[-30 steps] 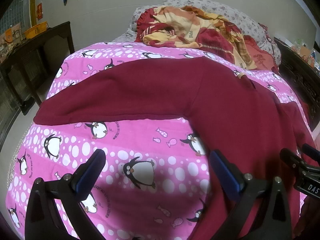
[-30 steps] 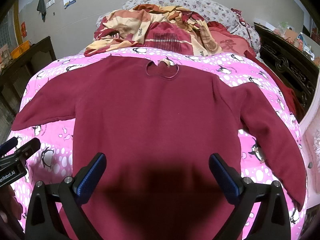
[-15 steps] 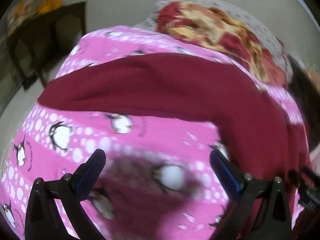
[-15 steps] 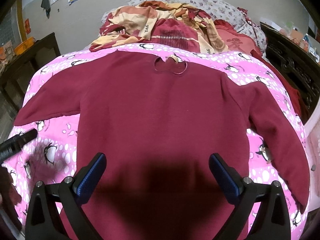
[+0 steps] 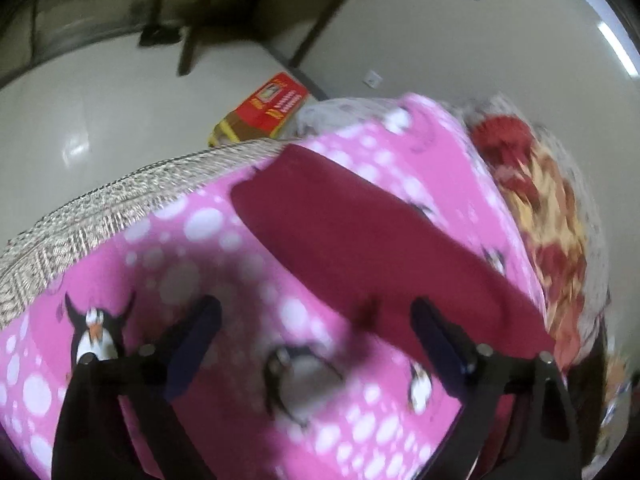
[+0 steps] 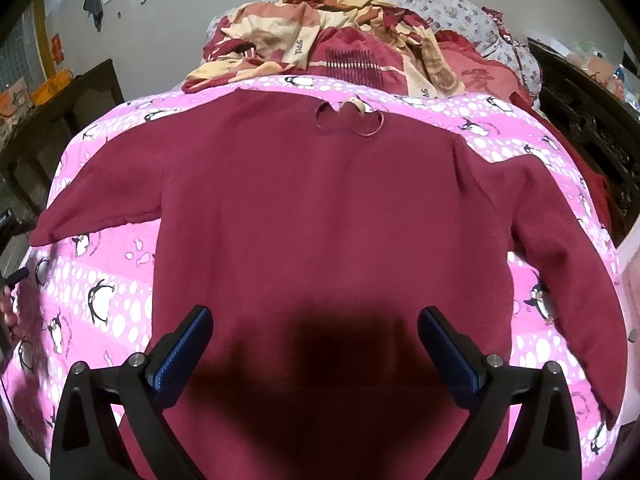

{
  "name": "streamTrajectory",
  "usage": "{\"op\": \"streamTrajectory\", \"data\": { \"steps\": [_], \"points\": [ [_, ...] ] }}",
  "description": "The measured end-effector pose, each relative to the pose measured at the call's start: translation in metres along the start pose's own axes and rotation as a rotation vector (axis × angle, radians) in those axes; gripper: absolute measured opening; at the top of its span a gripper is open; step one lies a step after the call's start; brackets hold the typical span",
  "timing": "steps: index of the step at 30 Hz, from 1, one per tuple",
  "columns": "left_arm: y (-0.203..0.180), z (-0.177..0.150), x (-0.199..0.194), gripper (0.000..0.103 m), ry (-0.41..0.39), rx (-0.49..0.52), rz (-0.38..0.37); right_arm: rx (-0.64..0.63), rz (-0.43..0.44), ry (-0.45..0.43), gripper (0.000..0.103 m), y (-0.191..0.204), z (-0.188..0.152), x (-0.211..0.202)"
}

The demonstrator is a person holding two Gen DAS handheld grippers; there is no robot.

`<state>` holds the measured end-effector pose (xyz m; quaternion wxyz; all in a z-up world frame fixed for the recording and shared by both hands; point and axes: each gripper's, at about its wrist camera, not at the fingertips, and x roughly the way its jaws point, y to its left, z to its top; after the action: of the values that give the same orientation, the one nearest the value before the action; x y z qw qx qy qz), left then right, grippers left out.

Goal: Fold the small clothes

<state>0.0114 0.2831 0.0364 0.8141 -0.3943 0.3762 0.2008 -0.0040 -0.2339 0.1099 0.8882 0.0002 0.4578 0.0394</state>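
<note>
A dark red long-sleeved sweater lies flat on a pink penguin-print bedspread, neck at the far end, both sleeves spread out. My right gripper is open and empty above the sweater's lower body. My left gripper is open and empty above the bedspread, just short of the sweater's left sleeve, whose cuff end lies near the bed's left edge. The left wrist view is blurred. A tip of the left gripper shows at the left edge of the right wrist view.
A crumpled red and cream blanket and a floral pillow lie at the head of the bed. A red box sits on the floor beside the bed. Dark wooden furniture stands left, a dark headboard right.
My left gripper has swung left and turned toward the left sleeve's cuff and the bed's edge. My right gripper has stayed nearly still over the sweater.
</note>
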Motion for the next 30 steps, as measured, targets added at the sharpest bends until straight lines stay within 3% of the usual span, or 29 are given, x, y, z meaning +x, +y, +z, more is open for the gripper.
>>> {"op": "streamTrajectory", "data": {
  "steps": [6, 8, 9, 10, 11, 14, 20, 25, 30],
  "points": [
    [-0.002, 0.017, 0.015, 0.083, -0.049, -0.008, -0.027, -0.002, 0.005, 0.007, 0.103, 0.001, 0.002, 0.005],
    [-0.006, 0.020, 0.021, 0.045, -0.047, 0.006, -0.015, 0.003, 0.007, 0.008, 0.103, -0.001, 0.002, 0.006],
    [-0.008, 0.020, 0.022, 0.034, -0.043, 0.015, 0.022, 0.006, 0.007, 0.008, 0.103, -0.002, 0.002, 0.006],
    [-0.006, 0.022, 0.022, 0.018, -0.043, 0.013, 0.034, 0.010, 0.006, 0.007, 0.103, -0.003, 0.002, 0.006],
    [-0.004, 0.023, 0.021, 0.010, -0.041, 0.003, 0.011, 0.015, 0.007, 0.005, 0.103, -0.004, 0.003, 0.005],
    [-0.008, 0.023, -0.002, 0.009, -0.058, -0.026, -0.105, 0.035, 0.014, -0.009, 0.103, -0.012, 0.004, 0.001],
    [-0.071, -0.002, -0.053, 0.009, -0.106, 0.159, -0.233, 0.073, 0.012, -0.020, 0.103, -0.030, 0.005, -0.003],
    [-0.157, -0.056, -0.083, 0.009, -0.047, 0.357, -0.380, 0.119, -0.011, -0.046, 0.103, -0.057, 0.006, -0.015],
    [-0.243, -0.126, -0.085, 0.009, 0.065, 0.529, -0.490, 0.152, -0.048, -0.057, 0.103, -0.087, 0.004, -0.025]
  ]
}}
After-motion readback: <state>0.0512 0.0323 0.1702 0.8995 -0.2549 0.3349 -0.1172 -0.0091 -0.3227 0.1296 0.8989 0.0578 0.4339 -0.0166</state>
